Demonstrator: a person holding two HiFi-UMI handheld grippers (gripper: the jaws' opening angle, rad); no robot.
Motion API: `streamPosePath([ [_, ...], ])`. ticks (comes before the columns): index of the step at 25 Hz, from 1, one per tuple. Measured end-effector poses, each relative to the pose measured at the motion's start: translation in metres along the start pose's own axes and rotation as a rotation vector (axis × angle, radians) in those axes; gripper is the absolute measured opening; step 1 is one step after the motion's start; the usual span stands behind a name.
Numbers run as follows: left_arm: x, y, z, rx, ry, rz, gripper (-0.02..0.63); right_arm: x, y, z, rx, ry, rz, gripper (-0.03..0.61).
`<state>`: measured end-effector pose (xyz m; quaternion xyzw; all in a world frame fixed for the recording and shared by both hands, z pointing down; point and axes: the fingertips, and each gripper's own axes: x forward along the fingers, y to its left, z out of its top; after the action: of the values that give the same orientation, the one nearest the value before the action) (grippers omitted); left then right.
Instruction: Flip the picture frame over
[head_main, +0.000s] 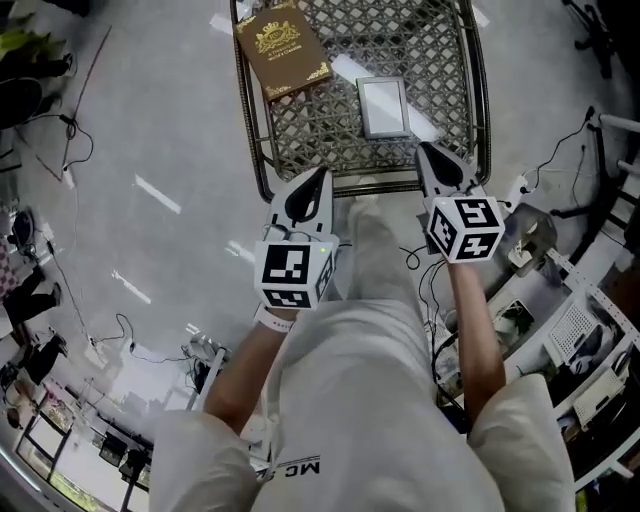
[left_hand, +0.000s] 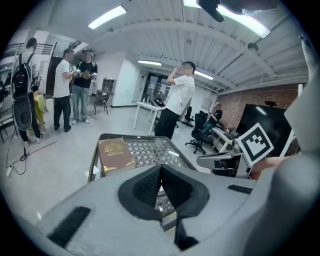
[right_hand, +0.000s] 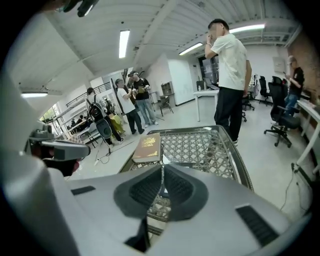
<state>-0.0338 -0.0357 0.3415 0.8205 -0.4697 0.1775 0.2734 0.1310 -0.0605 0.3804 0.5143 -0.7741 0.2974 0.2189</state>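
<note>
The picture frame (head_main: 383, 106) is a small grey-edged rectangle lying flat on the right side of a metal lattice table (head_main: 478, 90). My left gripper (head_main: 322, 172) hangs over the table's near rim, left of the frame and apart from it. Its jaws are shut with nothing between them (left_hand: 161, 172). My right gripper (head_main: 422, 147) hovers just off the frame's near right corner without touching it. It is also shut and empty (right_hand: 162, 172). Both grippers point forward and down at the table.
A brown book with gold print (head_main: 283, 50) lies on the table's far left. Cables and a power strip (head_main: 520, 190) trail over the floor around the table. Several people (left_hand: 179, 100) stand beyond it, with desks and office chairs further back.
</note>
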Motion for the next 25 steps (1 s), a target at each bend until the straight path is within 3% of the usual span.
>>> streamPosePath([
  [12, -0.062, -0.011, 0.075, 0.03, -0.155, 0.015, 0.021, -0.093, 0.036, 0.08, -0.108, -0.195, -0.035, 0.023],
  [25, -0.116, -0.035, 0.121, 0.131, -0.283, -0.001, 0.021, -0.16, 0.065, 0.107, -0.152, -0.349, -0.017, 0.021],
])
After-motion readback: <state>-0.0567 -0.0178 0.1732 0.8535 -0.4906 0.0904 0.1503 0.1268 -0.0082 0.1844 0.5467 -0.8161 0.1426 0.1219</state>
